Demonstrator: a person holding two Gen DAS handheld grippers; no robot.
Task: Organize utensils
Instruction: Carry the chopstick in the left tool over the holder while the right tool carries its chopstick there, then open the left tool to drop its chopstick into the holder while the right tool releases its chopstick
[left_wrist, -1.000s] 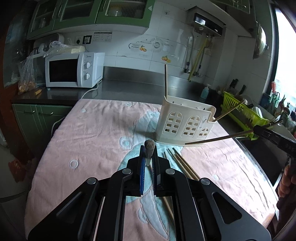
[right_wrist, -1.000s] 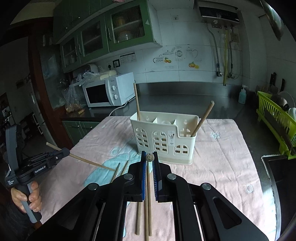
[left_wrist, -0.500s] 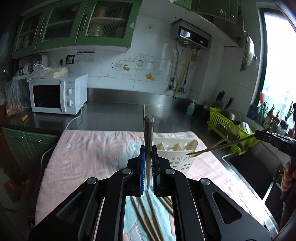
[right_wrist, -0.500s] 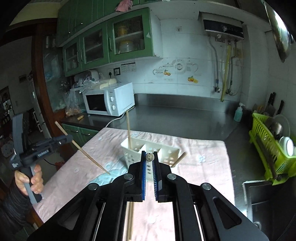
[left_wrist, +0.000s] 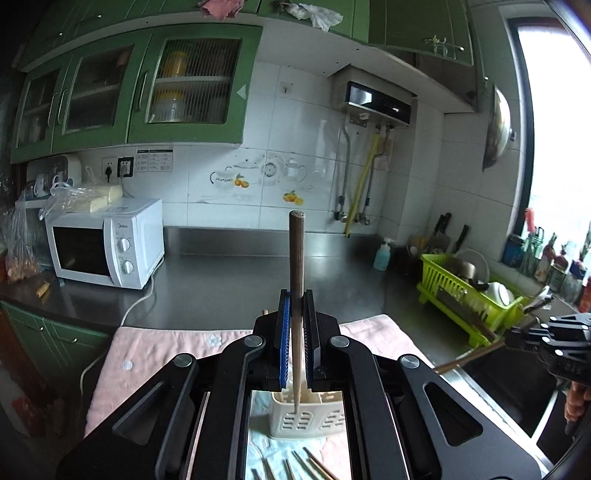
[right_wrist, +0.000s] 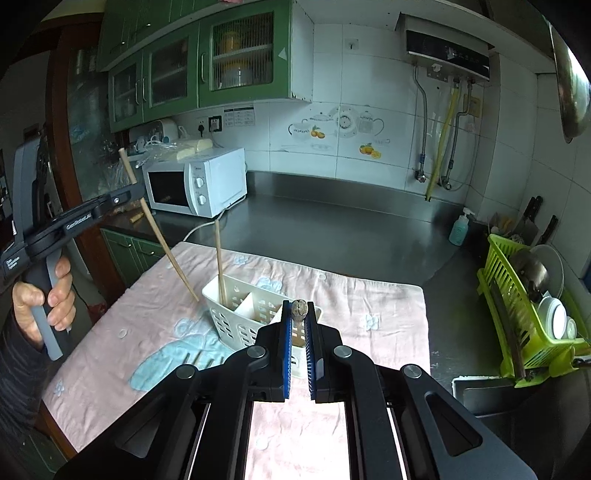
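I have both grippers pinching a chopstick apiece above the pink cloth (right_wrist: 369, 295) on the tabletop (right_wrist: 332, 229). The left gripper (left_wrist: 296, 314) is pressed onto its chopstick (left_wrist: 296, 266), which stands nearly upright between the blue pads, its thick end high and its thin tip pointing down over the white caddy (left_wrist: 306, 421). Seen from the right wrist, that same chopstick slants down toward the caddy's left end, tip just beside the rim. The right gripper (right_wrist: 298, 332) is clamped on a second chopstick (right_wrist: 297, 308), which I see end-on at the pads. One more chopstick (right_wrist: 219, 258) already stands in the caddy's left compartment. Several loose chopsticks (left_wrist: 295, 465) lie on the cloth just in front of the caddy.
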